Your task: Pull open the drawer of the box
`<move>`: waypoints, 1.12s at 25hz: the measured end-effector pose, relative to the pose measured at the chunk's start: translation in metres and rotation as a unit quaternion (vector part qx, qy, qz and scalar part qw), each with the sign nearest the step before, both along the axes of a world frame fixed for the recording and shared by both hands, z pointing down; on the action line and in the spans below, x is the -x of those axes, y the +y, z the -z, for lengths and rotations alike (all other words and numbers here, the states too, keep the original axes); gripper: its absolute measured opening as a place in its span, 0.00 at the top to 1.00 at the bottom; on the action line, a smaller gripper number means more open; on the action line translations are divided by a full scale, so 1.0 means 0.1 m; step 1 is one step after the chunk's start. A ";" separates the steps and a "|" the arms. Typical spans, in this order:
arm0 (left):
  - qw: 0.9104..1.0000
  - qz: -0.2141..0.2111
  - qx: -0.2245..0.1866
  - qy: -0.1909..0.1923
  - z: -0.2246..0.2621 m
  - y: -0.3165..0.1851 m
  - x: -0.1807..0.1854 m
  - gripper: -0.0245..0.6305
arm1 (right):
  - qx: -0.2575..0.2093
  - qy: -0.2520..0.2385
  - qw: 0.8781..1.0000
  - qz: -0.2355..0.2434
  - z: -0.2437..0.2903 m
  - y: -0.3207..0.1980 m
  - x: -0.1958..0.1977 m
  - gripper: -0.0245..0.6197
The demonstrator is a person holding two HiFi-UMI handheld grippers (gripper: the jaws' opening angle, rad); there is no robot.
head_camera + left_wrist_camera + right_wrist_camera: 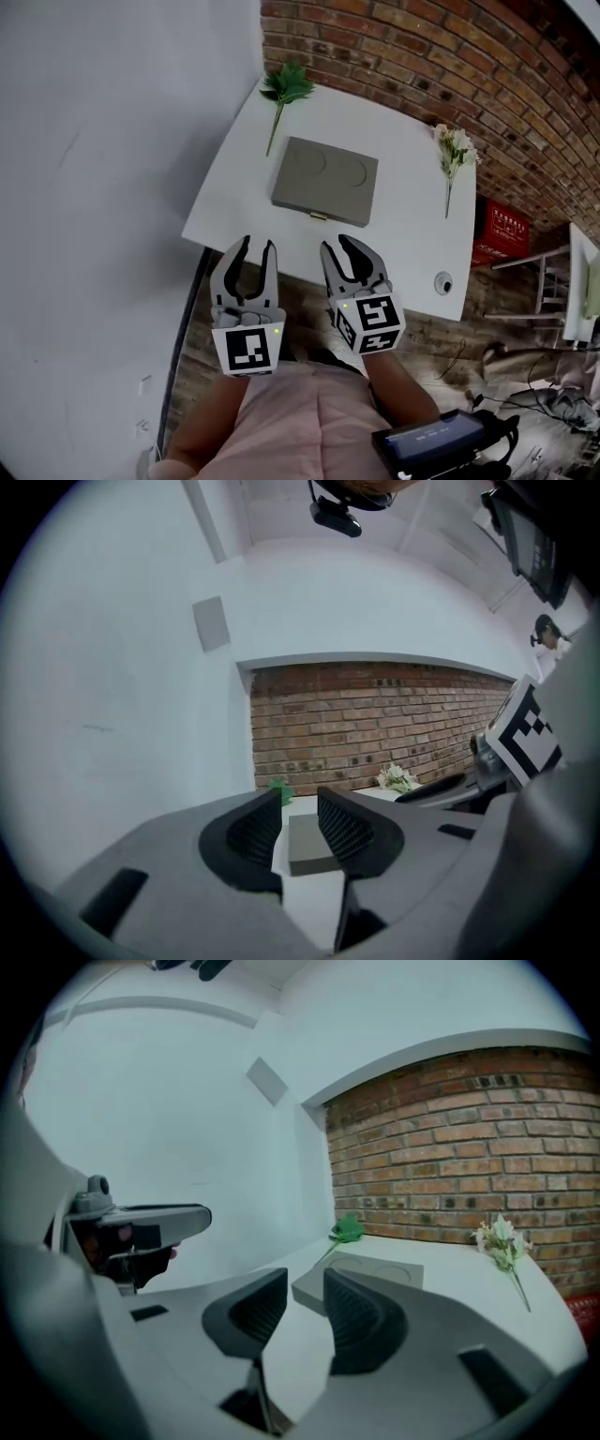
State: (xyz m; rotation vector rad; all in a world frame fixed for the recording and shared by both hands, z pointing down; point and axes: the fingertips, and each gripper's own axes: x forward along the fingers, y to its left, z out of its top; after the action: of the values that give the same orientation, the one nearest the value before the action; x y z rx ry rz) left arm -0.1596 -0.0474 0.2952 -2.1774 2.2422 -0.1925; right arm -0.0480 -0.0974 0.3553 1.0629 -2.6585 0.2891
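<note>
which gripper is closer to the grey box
Right. The right gripper hovers just in front of the near edge of the grey box, open and empty. The left gripper, also open, hangs further off, out past its front left corner.

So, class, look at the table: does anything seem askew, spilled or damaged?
Nothing stands out. The grey box lies flat on the table, drawer shut; a green sprig and white flowers lie either side, nothing spilled.
</note>
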 end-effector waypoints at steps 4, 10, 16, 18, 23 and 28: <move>0.999 -0.037 -0.007 0.005 0.08 -0.31 0.14 0.81 | -0.005 0.005 0.999 -0.040 0.07 -0.24 0.09 0.77; 0.997 -0.080 -0.017 0.015 0.16 -0.60 0.33 0.83 | -0.017 -0.002 0.996 -0.086 0.20 -0.43 0.26 0.77; 0.993 -0.113 -0.024 0.018 0.17 -0.74 0.36 0.83 | -0.022 -0.008 0.992 -0.123 0.22 -0.52 0.26 0.77; 0.992 -0.122 -0.027 0.014 0.19 -0.76 0.34 0.82 | -0.025 -0.012 0.991 -0.134 0.24 -0.53 0.23 0.77; 0.991 -0.131 -0.020 0.014 0.17 -0.80 0.28 0.82 | -0.020 -0.015 0.989 -0.149 0.23 -0.54 0.12 0.77; 0.990 -0.137 -0.006 0.010 0.05 -0.83 0.23 0.79 | 0.000 -0.013 0.988 -0.156 0.08 -0.56 0.03 0.77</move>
State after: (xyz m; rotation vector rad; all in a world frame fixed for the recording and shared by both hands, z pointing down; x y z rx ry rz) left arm -0.1826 -0.1301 0.2901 -2.4572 1.9161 -0.1532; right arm -0.0513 -0.1531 0.3477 1.4866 -2.5069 0.3644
